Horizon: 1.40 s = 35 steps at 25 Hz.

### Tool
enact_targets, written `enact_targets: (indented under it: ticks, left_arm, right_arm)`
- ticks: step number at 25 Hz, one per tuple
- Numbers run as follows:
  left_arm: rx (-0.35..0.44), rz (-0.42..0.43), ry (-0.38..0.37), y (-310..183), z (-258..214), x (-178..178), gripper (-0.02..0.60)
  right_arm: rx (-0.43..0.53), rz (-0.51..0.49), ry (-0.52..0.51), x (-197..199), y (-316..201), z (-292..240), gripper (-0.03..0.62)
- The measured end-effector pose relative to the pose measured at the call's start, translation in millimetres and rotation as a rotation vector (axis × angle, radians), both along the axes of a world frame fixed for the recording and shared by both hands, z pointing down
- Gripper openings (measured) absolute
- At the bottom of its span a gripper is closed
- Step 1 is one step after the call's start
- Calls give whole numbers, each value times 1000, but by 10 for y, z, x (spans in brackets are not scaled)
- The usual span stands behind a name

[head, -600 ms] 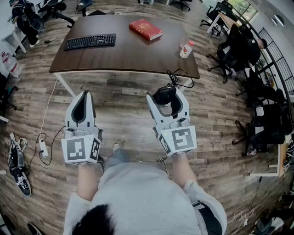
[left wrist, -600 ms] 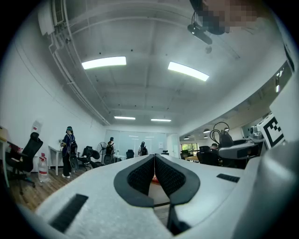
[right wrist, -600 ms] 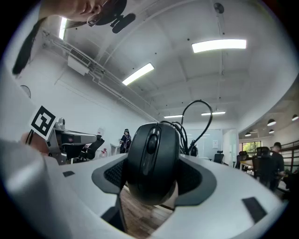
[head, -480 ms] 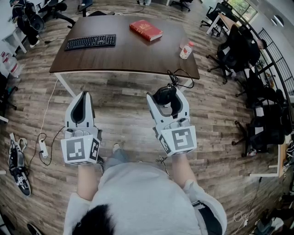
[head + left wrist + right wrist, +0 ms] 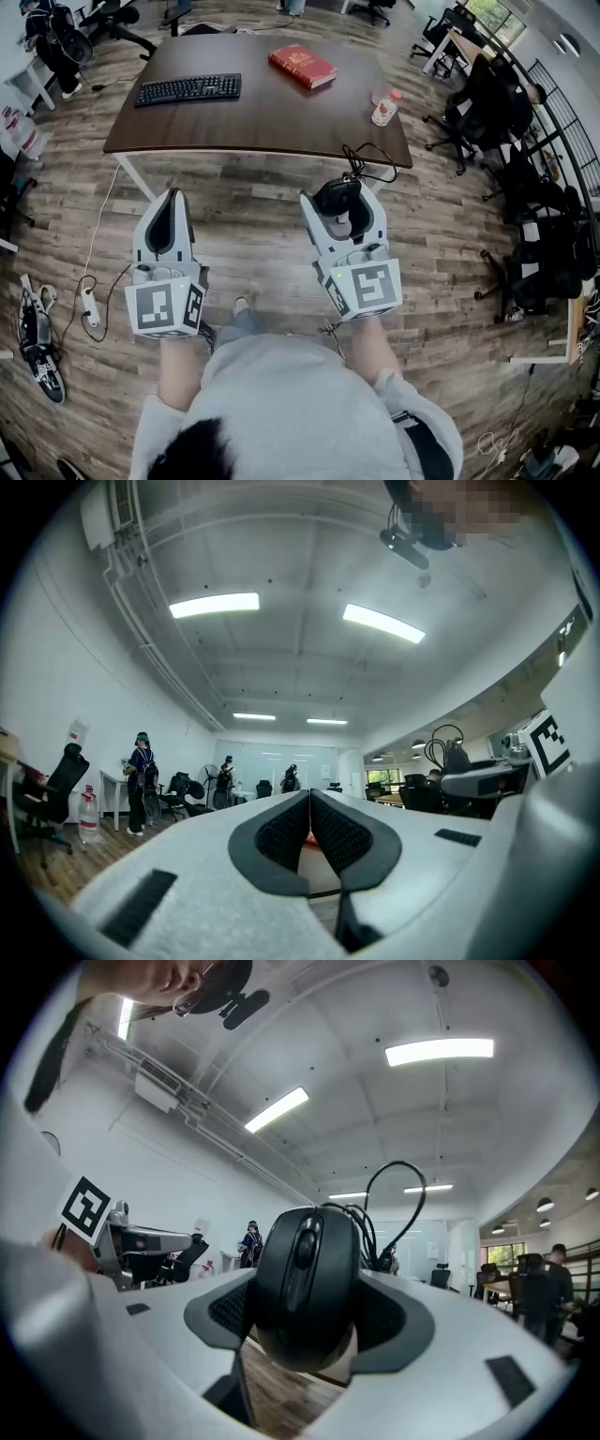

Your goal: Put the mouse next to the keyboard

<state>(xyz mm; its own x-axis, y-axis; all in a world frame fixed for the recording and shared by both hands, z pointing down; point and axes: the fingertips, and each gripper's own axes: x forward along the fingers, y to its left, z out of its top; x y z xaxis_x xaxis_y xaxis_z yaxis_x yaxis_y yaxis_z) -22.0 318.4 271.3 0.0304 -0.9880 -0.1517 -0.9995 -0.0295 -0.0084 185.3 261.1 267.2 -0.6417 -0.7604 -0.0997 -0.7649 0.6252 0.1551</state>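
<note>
Right now my right gripper (image 5: 342,208) is clenched on the black wired computer mouse (image 5: 305,1283), with the pads pressing its two flanks and its black cord (image 5: 371,159) looped up ahead of the jaws. My left gripper (image 5: 171,202) is pinched together on nothing and held level beside the right one. Both hang over the wood-plank floor (image 5: 253,225), short of the table. I judge this to be the carry step: the mouse is in hand and not yet delivered.

The floor between me and the dark brown rectangular table (image 5: 281,108) looks open. A white cable runs along the planks on my left to a white power strip (image 5: 89,300), and I would walk clear of it. The table's near edge and the white leg (image 5: 133,176) at its near left corner are the first things to mind. The mouse must pass over that edge, and I think the loose cord could catch on it.

Next I need to step forward and reach left across the top towards the black keyboard (image 5: 187,89), which lies near the far left corner. The bare wood just to its right gives plenty of room to set the mouse down. The red hardcover book (image 5: 302,65) lies at the far side, well apart from the keyboard, and the small red-capped bottle (image 5: 383,107) stands near the right edge. Black office chairs (image 5: 483,94) crowd the right side of the room — off my path.
</note>
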Motion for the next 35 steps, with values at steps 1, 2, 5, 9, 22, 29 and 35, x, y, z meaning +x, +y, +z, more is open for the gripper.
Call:
enact_targets:
  ticks: [1,2,5,9,22,29,35]
  left_arm:
    - [-1,1,-1,-25,3,-22,10]
    - [-1,4,-1,-55,4,-45,9]
    - [1,10,-1,-180,2,-124,11]
    - [10,17,0,-361,-15,-234,10]
    - [41,36,-20,-780,-74,-678,10]
    - [31,53,7,-974,-7,-763,10]
    - [16,49,13,-1296,66,-832,11]
  right_arm:
    - [-1,2,-1,-20,-24,6,253]
    - [-3,4,-1,-43,-51,12,253]
    - [-9,17,-6,-108,-170,26,253]
    - [-8,28,-22,-187,-341,23,253]
    - [12,58,-51,-570,-763,9,253]
    - [1,61,-24,-690,-918,88,253]
    - [-7,66,-42,-722,-1281,126,253]
